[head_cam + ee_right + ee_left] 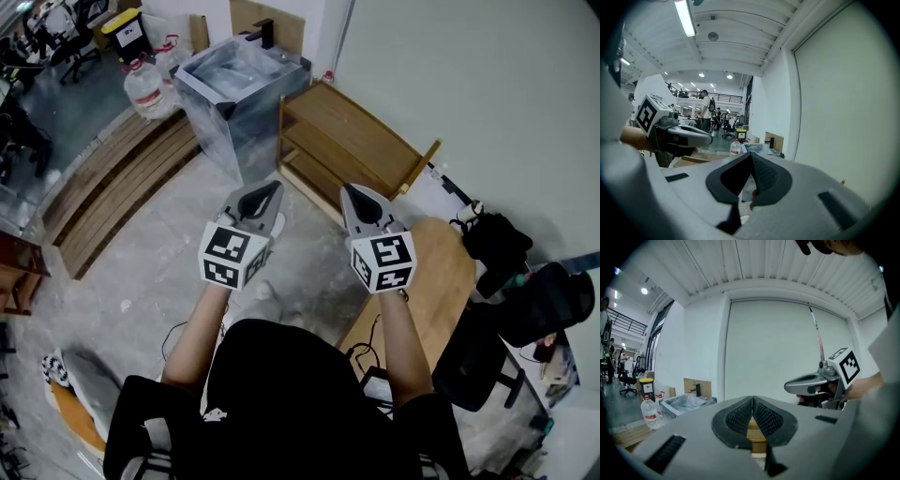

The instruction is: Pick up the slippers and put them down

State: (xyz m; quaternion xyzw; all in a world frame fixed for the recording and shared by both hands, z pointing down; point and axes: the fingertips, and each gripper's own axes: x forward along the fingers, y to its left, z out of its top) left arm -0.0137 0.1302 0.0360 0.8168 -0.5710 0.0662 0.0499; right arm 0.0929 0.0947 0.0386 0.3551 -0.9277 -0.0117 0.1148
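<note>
No slipper shows clearly in any view. A small pale shape [266, 291] lies on the floor under my left hand; I cannot tell what it is. My left gripper [272, 188] and right gripper [354, 191] are held side by side in front of me, pointing at a low wooden rack [349, 141]. In the left gripper view the left gripper [752, 400] has its dark pads meeting at the tip, with nothing between them. In the right gripper view the right gripper [751, 155] is likewise shut and empty. Each gripper appears beside the other: right gripper [806, 383], left gripper [691, 136].
A grey foil-lined box [239, 82] stands left of the rack, with a water bottle [145, 89] beyond it. Wooden slats [112, 187] lie on the floor at left. A round wooden table [442, 272], a black chair [487, 361] and a black bag [492, 239] are at right, by the wall.
</note>
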